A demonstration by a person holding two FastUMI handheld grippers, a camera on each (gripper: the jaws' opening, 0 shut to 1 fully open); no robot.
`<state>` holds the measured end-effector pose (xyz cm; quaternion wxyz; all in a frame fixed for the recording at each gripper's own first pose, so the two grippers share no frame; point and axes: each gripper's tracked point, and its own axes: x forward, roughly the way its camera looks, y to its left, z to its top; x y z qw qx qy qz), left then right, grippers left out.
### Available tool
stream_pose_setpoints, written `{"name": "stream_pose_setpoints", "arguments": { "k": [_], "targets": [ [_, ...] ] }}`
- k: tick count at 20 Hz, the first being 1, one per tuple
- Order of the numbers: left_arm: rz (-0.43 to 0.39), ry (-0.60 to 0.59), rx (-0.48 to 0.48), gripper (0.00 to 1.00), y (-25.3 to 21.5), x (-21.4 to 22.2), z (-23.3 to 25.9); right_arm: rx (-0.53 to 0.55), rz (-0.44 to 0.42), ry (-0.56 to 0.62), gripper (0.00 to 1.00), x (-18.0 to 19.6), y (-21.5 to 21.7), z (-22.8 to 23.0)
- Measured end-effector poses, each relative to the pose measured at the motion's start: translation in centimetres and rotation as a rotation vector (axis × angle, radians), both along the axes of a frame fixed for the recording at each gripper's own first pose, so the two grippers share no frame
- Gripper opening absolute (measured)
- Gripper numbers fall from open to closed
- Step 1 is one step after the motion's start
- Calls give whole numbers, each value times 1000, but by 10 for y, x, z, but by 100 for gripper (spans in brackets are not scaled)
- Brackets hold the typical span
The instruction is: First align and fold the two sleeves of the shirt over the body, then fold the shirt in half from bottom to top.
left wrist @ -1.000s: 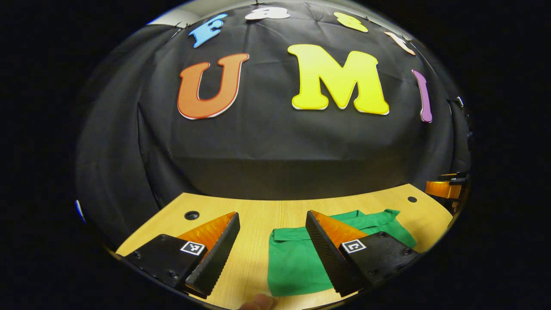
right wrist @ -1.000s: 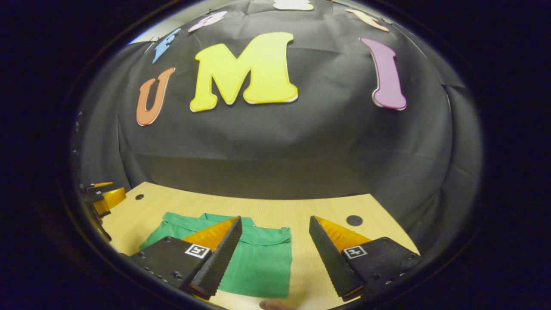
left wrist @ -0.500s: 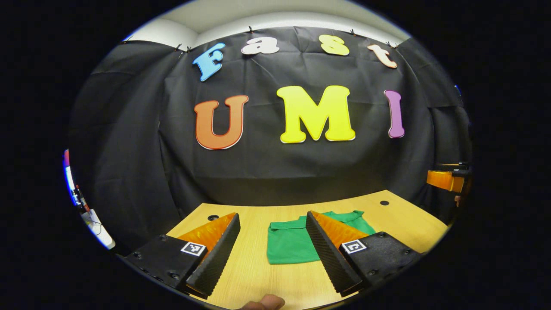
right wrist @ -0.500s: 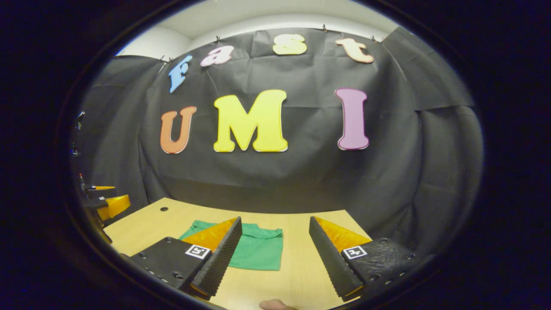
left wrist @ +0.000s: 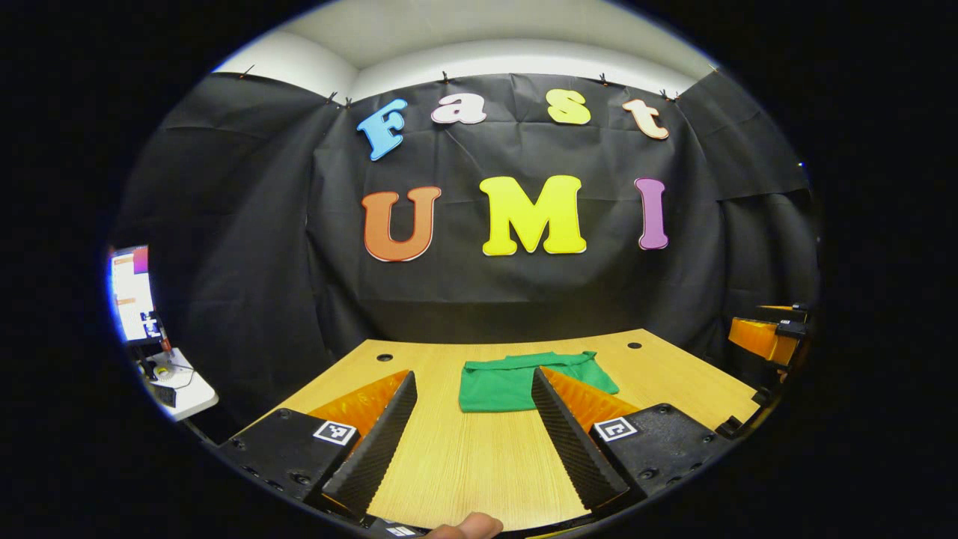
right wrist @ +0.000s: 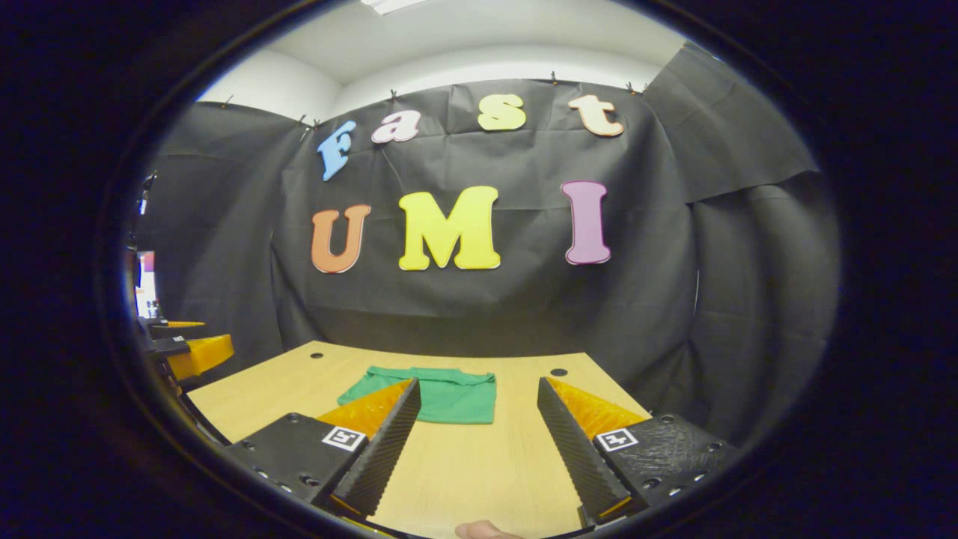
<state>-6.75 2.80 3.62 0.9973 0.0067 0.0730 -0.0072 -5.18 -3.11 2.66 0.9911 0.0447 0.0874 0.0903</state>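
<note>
The green shirt [left wrist: 509, 382] lies folded into a small flat rectangle on the far half of the wooden table [left wrist: 464, 457]. In the right gripper view the same shirt [right wrist: 441, 393] rests toward the far left of the table [right wrist: 479, 464]. My left gripper [left wrist: 471, 389] is open, held well back from the shirt with nothing between its fingers. My right gripper [right wrist: 479, 397] is open too, also back from the shirt and holding nothing. The right gripper [left wrist: 767, 337] appears at the right edge of the left gripper view, and the left gripper [right wrist: 187, 352] at the left edge of the right gripper view.
Black cloth closes off the back and sides of the booth. The table has small round holes [left wrist: 385, 358] near its far corners. A monitor [left wrist: 131, 292] and a small white stand [left wrist: 176, 382] sit to the left, outside the booth. A fingertip [left wrist: 468, 526] shows at the bottom edge.
Both grippers have pulled back and away from the shirt, which now looks smaller and farther off. The shirt itself stays folded and still on the table.
</note>
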Motion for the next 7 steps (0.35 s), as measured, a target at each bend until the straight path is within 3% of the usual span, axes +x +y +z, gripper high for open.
{"name": "stream_pose_setpoints", "arguments": {
  "k": [3,4,7],
  "targets": [
    [-15,-19,2,99,-5,-13,0,-15,-15,15,96,-7,-1,-11],
    [-16,-21,18,94,-3,-13,1,-28,-9,25,96,-7,3,-14],
    [-33,-34,37,99,-4,-12,3,-42,6,37,96,-9,12,-16]
  ]
}}
